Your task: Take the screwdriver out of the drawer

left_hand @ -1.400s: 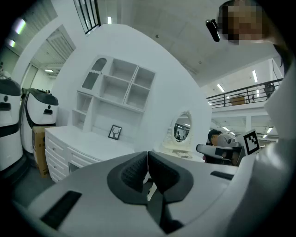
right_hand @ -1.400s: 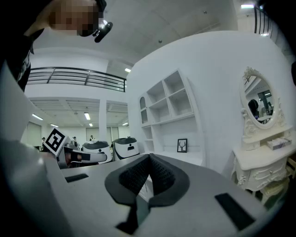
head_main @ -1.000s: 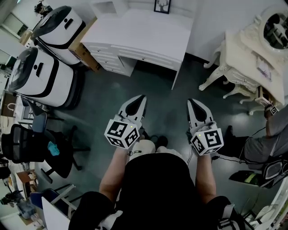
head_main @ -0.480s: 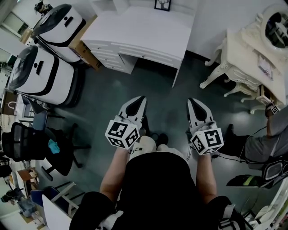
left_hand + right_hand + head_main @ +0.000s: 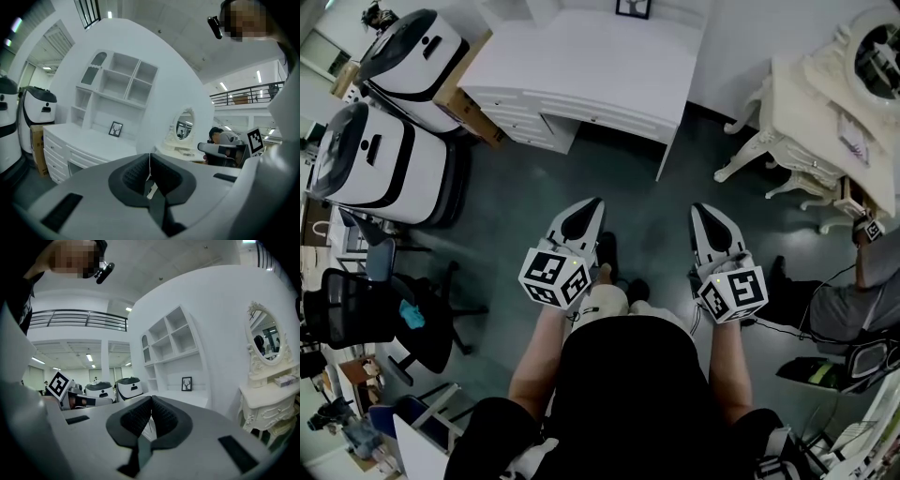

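No view shows the screwdriver; the drawers in the white table all sit flush and pushed in. Short of that table, above the dark floor, the left hand-held gripper and the right hand-held gripper point toward it side by side, each with its jaws pressed together on nothing. An ornate dressing table stands to the right

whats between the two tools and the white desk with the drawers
Nothing but bare dark floor: in the head view it stretches from the left tool and right tool, both shut and empty, up to the white desk.
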`<state>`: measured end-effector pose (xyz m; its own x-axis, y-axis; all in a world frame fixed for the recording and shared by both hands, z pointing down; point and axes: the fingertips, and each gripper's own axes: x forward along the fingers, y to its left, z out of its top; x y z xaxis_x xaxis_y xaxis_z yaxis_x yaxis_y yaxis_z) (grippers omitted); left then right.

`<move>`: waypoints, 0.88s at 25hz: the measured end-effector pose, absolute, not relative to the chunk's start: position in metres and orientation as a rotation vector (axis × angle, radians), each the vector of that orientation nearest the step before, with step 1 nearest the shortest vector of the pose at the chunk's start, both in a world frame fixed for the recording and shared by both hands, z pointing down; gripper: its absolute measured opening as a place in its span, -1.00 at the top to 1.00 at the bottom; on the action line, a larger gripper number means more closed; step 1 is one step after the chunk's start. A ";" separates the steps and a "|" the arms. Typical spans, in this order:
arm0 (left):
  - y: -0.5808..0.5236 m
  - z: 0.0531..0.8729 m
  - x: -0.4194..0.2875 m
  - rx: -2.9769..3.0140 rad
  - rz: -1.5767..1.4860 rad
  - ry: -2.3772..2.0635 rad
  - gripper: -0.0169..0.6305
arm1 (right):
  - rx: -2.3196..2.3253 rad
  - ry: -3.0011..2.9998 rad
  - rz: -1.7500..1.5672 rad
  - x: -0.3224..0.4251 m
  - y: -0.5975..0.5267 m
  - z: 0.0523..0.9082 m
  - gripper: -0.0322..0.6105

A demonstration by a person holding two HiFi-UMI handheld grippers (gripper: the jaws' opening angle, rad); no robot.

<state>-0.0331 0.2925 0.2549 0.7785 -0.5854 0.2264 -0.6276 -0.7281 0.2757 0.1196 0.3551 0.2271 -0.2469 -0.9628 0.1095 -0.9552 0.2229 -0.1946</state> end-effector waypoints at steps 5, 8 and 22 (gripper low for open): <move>0.255 0.261 -0.019 2.637 0.182 -0.904 0.87 | -1.920 2.430 -0.338 0.131 0.319 0.229 0.84; 0.228 0.262 -0.013 2.639 0.187 -0.887 0.87 | -1.933 2.426 -0.340 0.135 0.295 0.228 0.84; 0.129 0.276 -0.005 2.649 0.235 -0.826 0.87 | -2.005 2.387 -0.371 0.138 0.203 0.232 0.84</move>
<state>-0.0054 0.1295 0.2758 0.8160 -0.5169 0.2589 -0.5758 -0.7665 0.2844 0.1382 0.2027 0.2316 -0.1845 -0.9714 0.1491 -0.9709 0.1566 -0.1811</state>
